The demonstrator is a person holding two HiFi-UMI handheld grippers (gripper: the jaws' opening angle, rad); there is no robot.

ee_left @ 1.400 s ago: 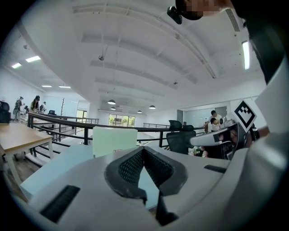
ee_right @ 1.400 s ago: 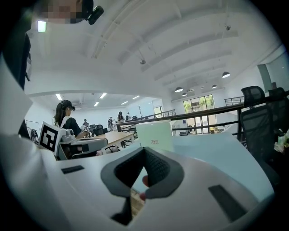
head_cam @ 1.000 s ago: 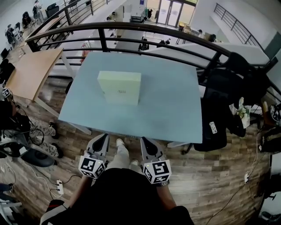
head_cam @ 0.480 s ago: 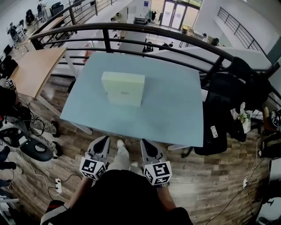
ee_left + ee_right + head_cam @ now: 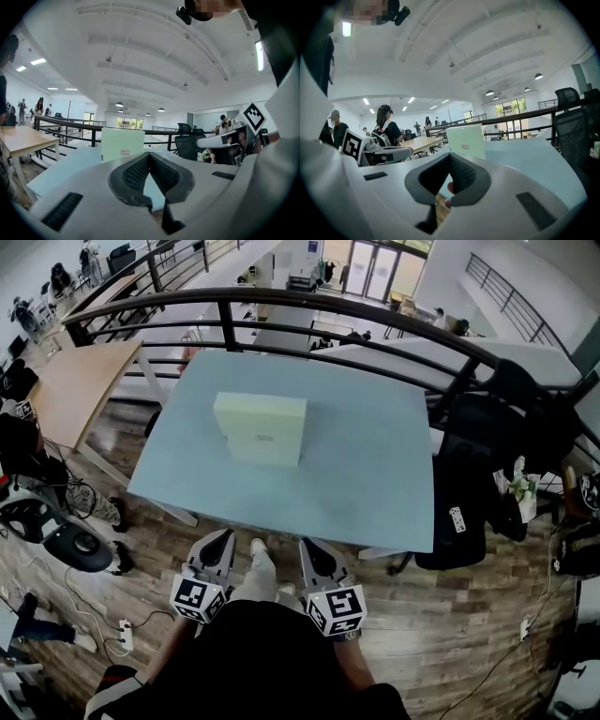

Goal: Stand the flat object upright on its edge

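Only box [image 5: 258, 414] label [image 5: 262, 437], illegible

Bright, even indoor light; strong fisheye in all three views.

We get light from ceiling lamps [image 5: 119, 104] and a strip light [image 5: 346, 29] that clips to white, plus daylight through the glass doors [image 5: 370, 266] at the far end. The table [image 5: 375, 474] reads flat pale blue with no hard shadows, and the near face of the box [image 5: 260, 427] is only slightly darker. The railing [image 5: 328, 306] bows hard. Both gripper views vignette to black at the corners, and the head view dims toward the floor.
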